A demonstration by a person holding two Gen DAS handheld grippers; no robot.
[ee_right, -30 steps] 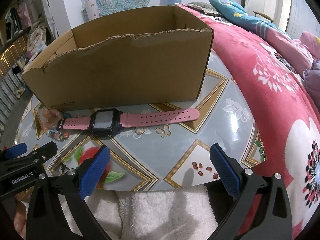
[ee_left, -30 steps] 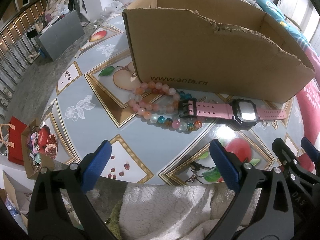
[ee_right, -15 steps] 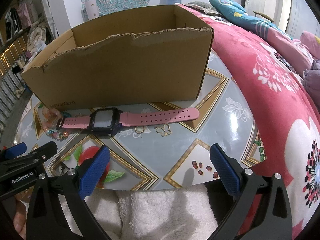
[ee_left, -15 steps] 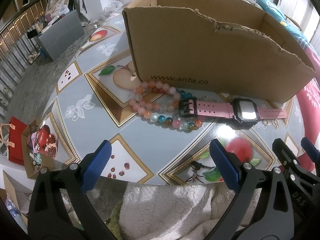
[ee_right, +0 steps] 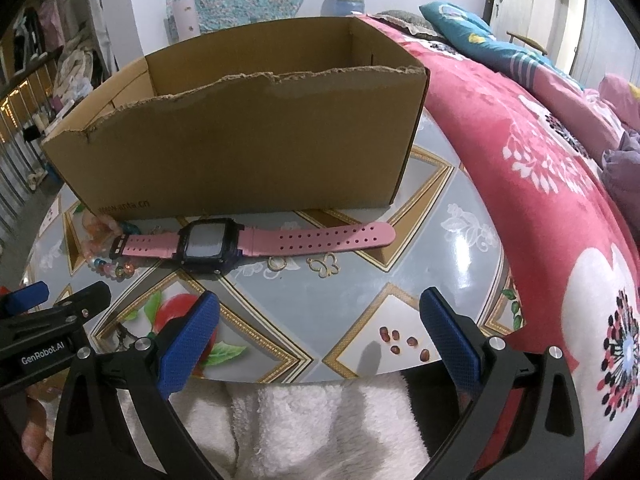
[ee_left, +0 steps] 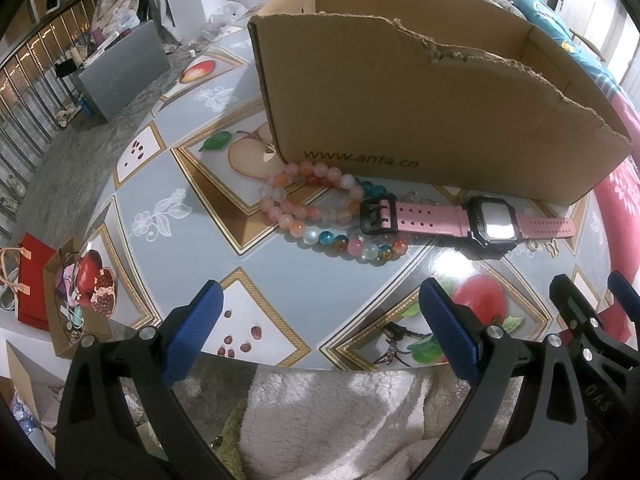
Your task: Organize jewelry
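You hold your left gripper (ee_left: 320, 332) spread wide at the table's (ee_left: 168, 184) near edge, low and level, unchanged from a moment ago. Glossy beaded bracelets (ee_left: 316, 208) touch the rubbery pink watch (ee_left: 464, 222) before the torn cardboard box (ee_left: 420, 112). Two small gold charms, perhaps earrings (ee_right: 316, 266), lie nearby. Your right gripper (ee_right: 320, 332) gapes, empty.
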